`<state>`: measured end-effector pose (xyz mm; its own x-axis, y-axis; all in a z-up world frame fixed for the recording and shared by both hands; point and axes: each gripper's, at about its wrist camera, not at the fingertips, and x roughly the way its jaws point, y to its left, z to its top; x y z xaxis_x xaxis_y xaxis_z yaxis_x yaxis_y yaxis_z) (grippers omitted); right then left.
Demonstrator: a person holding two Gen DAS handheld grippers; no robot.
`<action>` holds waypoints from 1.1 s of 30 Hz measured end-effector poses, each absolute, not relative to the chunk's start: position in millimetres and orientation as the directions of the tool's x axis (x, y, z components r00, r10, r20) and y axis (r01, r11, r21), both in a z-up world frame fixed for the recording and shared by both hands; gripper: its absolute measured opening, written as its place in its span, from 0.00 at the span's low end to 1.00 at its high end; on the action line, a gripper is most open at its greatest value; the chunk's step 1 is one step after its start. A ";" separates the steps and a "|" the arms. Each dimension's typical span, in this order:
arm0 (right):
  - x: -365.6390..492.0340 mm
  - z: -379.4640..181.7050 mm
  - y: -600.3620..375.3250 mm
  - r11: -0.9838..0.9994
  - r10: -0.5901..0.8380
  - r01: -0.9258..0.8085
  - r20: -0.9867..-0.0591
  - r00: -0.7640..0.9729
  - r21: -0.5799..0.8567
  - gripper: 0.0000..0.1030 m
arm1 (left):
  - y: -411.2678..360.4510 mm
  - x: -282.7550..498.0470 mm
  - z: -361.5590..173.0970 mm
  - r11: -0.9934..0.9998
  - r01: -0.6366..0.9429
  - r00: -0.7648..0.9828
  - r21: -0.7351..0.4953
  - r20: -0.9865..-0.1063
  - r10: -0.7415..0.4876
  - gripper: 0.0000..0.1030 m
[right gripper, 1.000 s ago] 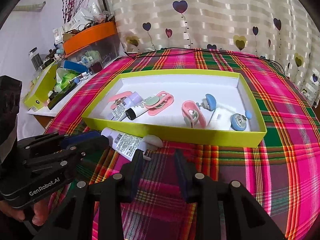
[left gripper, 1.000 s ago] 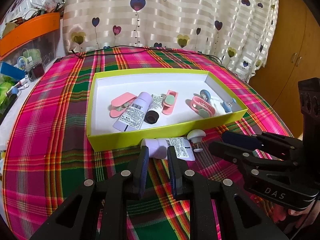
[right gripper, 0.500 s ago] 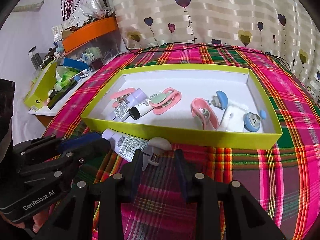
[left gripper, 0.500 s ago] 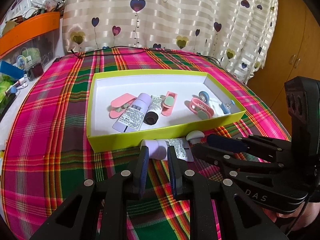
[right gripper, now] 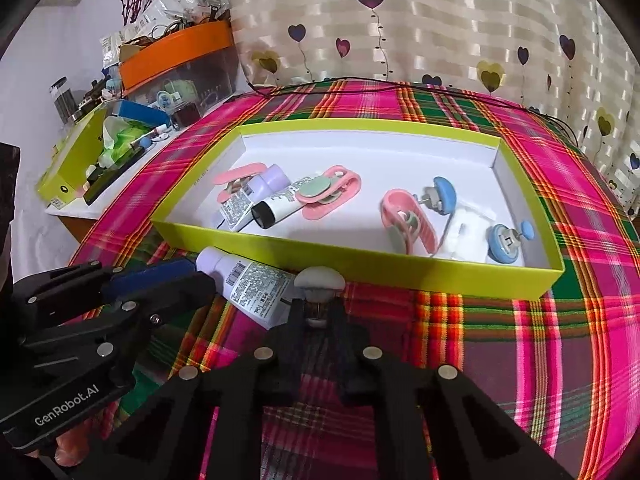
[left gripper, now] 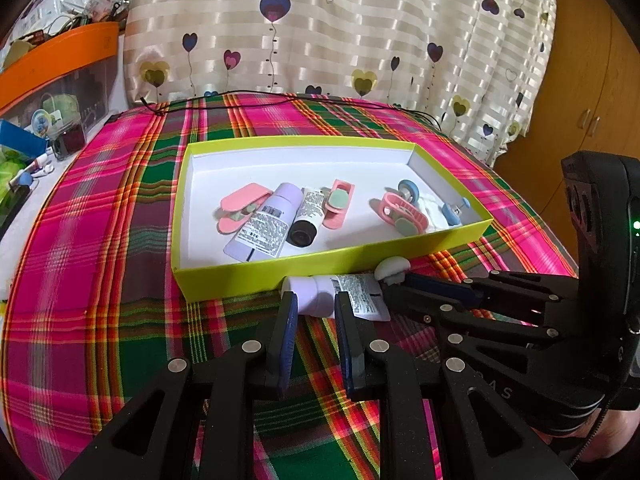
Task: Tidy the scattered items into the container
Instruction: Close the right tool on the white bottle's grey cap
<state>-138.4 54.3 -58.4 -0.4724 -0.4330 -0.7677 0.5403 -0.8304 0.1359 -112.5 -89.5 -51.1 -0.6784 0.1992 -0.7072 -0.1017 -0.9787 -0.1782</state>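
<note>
**Right gripper pinches the white knob in front of the yellow box**

Nearest to the cameras are the two black grippers with blue pads. The right gripper (right gripper: 319,314) has its jaws pressed together on the stem of a small white mushroom-shaped knob (right gripper: 319,279), which stands just before the front wall of the box. The left gripper (left gripper: 316,312) has its jaws narrow, with a small gap between them, and nothing is between the pads; its tips are just beside the cap end of a lilac plastic tube with a white printed label (left gripper: 340,290). This tube lies on its side on the pink and green plaid cloth of the table (left gripper: 100,240), close along the front wall, and the white knob is next to its flat end.

Behind these two things is the shallow rectangular cardboard box, yellow-green outside and white inside (left gripper: 320,266). Inside it I count two tubes: one lilac tube with label (left gripper: 266,226) and one white tube with black cap (left gripper: 307,220), side by side. There are three pink plastic clips with pale green round pads (left gripper: 338,202), two on the left part and one more to the right. Two blue round knobs (right gripper: 442,194) lie on the right part, and one white piece is between them; I cannot tell what it is.

Farther away a thin black cable (left gripper: 280,98) crosses the table, before a striped curtain with hearts (left gripper: 320,20).
</note>
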 end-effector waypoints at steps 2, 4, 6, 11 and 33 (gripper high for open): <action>-138.3 -58.1 57.4 -0.834 -0.431 0.535 -0.766 -0.477 0.136 0.12 | -88.3 -112.6 -51.9 -0.977 -0.111 -0.673 -0.184 -0.709 0.210 0.19; -138.5 -57.8 60.5 -0.838 -0.429 0.528 -0.765 -0.480 0.139 0.12 | -86.0 -112.2 -52.8 -0.973 -0.127 -0.665 -0.192 -0.712 0.227 0.19; -139.1 -57.9 64.0 -0.842 -0.428 0.521 -0.765 -0.481 0.143 0.12 | -82.2 -111.3 -53.9 -0.969 -0.150 -0.654 -0.198 -0.715 0.247 0.19; -139.2 -56.9 70.7 -0.846 -0.430 0.510 -0.761 -0.486 0.153 0.12 | -70.2 -104.9 -52.8 -0.960 -0.209 -0.644 -0.188 -0.712 0.280 0.19; -139.4 -57.4 71.4 -0.839 -0.444 0.519 -0.759 -0.476 0.166 0.12 | -97.2 -117.1 -48.5 -0.973 -0.109 -0.684 -0.201 -0.695 0.221 0.19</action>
